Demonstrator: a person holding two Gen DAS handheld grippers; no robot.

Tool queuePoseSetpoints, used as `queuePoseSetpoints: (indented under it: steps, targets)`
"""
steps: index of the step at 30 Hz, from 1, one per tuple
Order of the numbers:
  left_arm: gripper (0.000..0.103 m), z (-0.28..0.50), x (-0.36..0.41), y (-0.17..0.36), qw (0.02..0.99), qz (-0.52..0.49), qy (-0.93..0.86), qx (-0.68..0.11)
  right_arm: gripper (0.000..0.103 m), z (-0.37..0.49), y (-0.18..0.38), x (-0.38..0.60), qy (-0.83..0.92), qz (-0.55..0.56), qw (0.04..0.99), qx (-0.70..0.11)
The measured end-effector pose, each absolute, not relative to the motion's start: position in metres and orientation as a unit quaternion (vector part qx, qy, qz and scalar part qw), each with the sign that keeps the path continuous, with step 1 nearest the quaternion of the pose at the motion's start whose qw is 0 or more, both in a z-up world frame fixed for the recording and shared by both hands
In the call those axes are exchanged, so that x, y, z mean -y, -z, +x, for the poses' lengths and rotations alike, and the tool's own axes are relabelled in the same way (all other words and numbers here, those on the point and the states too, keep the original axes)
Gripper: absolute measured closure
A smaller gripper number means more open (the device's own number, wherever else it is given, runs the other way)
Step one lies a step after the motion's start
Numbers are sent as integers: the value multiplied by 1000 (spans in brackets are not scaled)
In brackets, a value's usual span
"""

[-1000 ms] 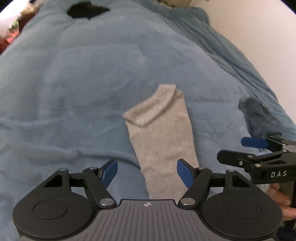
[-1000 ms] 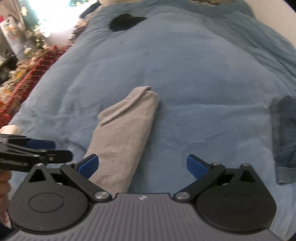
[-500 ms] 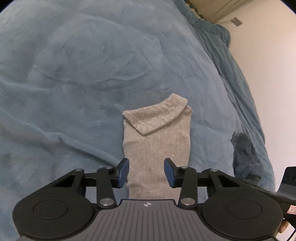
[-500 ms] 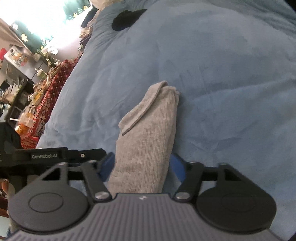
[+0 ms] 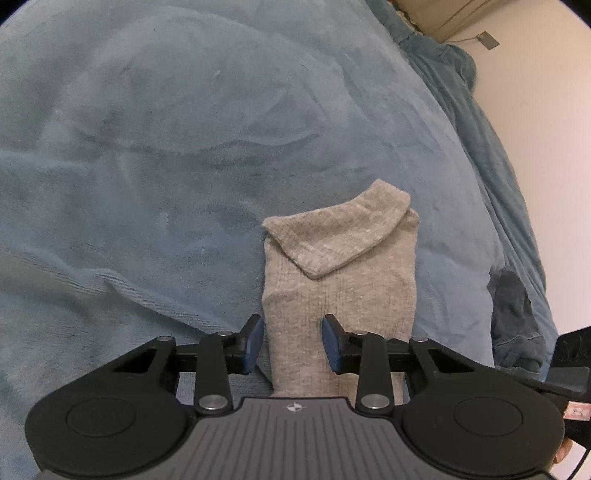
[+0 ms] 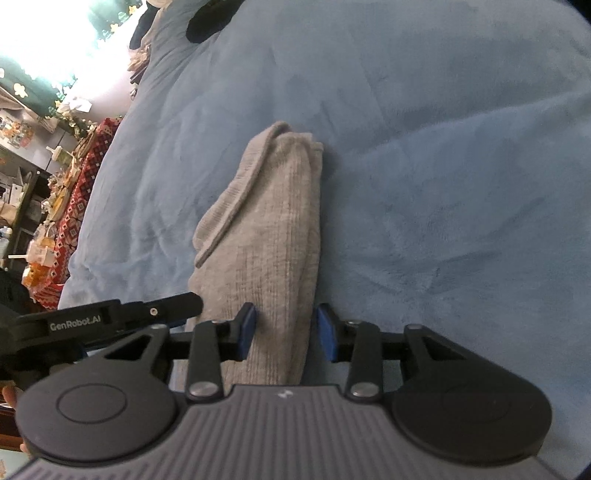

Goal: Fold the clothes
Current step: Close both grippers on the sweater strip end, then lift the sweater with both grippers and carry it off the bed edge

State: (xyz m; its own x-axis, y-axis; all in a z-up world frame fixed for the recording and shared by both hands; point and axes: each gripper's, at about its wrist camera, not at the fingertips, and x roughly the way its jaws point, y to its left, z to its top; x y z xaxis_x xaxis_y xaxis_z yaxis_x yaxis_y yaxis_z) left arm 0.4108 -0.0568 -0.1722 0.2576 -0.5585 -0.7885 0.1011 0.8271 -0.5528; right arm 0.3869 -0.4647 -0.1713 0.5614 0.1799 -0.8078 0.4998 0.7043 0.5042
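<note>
A grey knit garment [image 5: 340,280], folded into a long narrow strip with a flap turned over at its far end, lies on a blue blanket [image 5: 147,147]. My left gripper [image 5: 291,343] is narrowed around the left part of its near end, blue pads beside the cloth. My right gripper [image 6: 286,332] is narrowed around the right edge of the same garment [image 6: 269,236]. Whether the pads pinch the cloth is unclear. The left gripper's finger [image 6: 147,314] shows at the left of the right wrist view.
A dark blue denim piece [image 5: 517,325] lies at the bed's right edge by a cream wall [image 5: 546,110]. A black item [image 6: 207,18] lies far up the bed. A cluttered table with a red patterned cloth [image 6: 74,206] stands left of the bed.
Both grippers moved forward and down onto the garment's near end, and their jaws narrowed from wide open to close around the cloth.
</note>
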Motion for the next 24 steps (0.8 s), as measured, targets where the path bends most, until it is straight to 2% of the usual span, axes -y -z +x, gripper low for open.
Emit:
queuePoseSetpoints:
  steps: [10,11,13,15,24]
  targets:
    - [69,407,58,181,770,-219,232,-553,62,401,201,465,80,401,800,-438]
    - [69,407,59,181,772,-214,231,-551,63,403,202,464,79,401,801,-438]
    - [78,405,61,181,778,-203,229,-548,77,405,201,461,80,400,803,-434]
    - [82,401,63,175,790,-190,227,-538,83,405,195,455,84,388,812,-428]
    - [86,366,59,120,841,-141,220,-473,87,389,130,417,94,317,859,-391]
